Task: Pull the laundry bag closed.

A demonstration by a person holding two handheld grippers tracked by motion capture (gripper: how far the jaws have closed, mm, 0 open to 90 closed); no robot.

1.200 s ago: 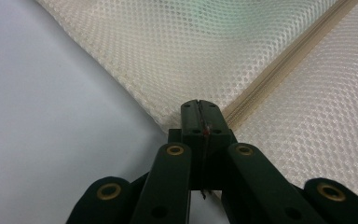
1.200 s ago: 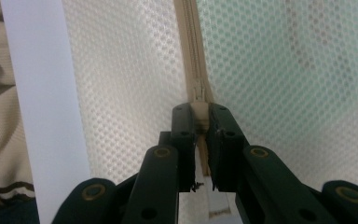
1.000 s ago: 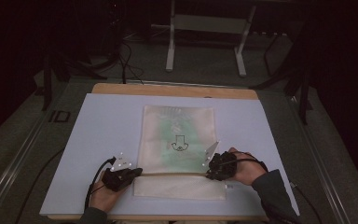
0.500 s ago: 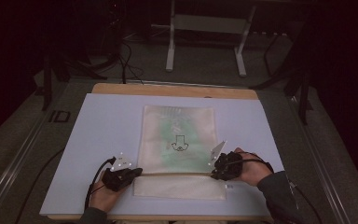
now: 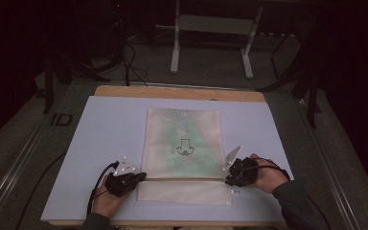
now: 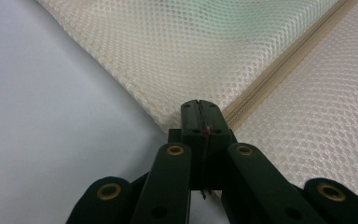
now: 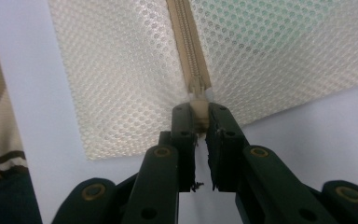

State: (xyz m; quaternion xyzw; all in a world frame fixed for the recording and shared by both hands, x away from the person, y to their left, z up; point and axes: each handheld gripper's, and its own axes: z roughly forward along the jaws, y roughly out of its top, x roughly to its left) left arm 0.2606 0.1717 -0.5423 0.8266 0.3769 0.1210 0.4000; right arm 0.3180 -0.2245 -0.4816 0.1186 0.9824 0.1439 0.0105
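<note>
- The left tongs (image 6: 200,109) are clamped on the corner of the cream mesh zip pouch (image 5: 184,143) at the zipper's end; the right tongs (image 7: 199,114) pinch the cream zipper pull (image 7: 198,108).
- The pouch lies flat mid-tabletop (image 5: 100,134), its zipper (image 7: 189,46) near the person.
- Anchor with the left, draw the pull straight along the teeth, low and steady, so the mesh doesn't bunch.

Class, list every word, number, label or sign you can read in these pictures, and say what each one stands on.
"ID": on the dark floor mat left of the table.
Dark drawn sign, no letters readable: on the green sheet inside the mesh bag.
Small dark mark by the bag's near right corner, on the table: too small to read.
Nothing readable in the two gripper views.
</note>
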